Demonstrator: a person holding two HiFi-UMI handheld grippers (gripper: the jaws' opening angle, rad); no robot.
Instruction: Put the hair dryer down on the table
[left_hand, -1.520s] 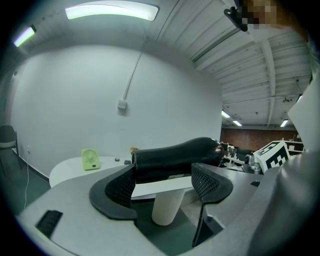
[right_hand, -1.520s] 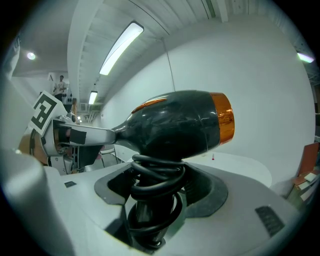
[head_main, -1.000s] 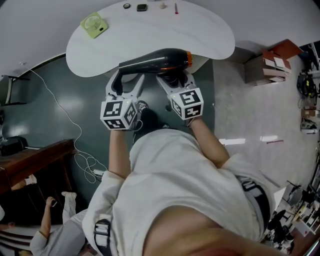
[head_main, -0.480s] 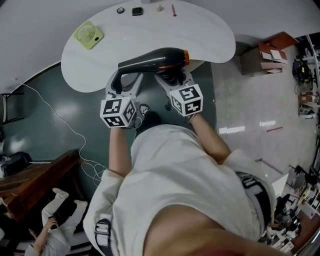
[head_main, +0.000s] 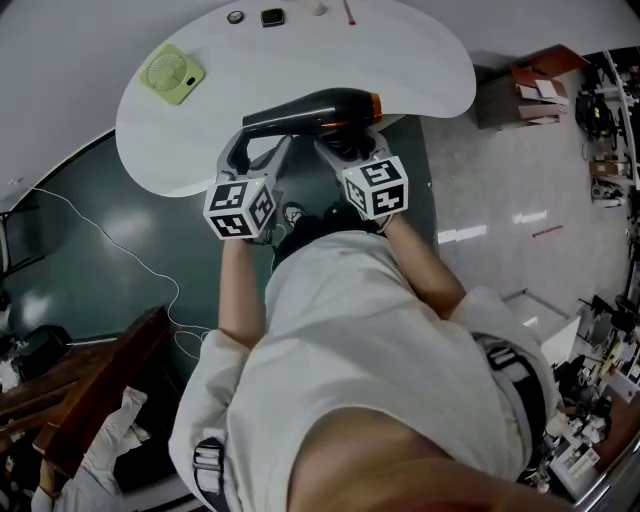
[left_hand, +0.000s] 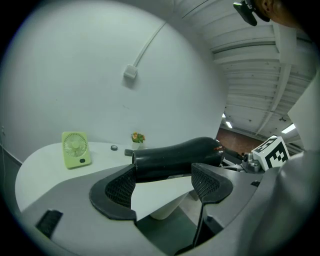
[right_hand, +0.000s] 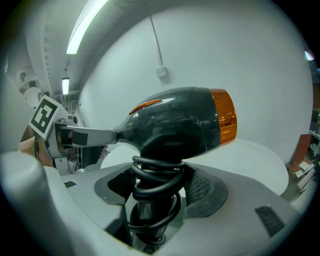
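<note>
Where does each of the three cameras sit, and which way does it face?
Head view: on the person's head, facing steeply down at the table, hair dryer, left gripper and right gripper; arms and shirt show.
Left gripper view: on the left gripper, facing along its open jaws across the table; shirt at right.
Right gripper view: on the right gripper, facing along jaws shut on the dryer's cord-wrapped handle; body barely shows.
Shared: both gripper views show the hair dryer and the other gripper's cube.
</note>
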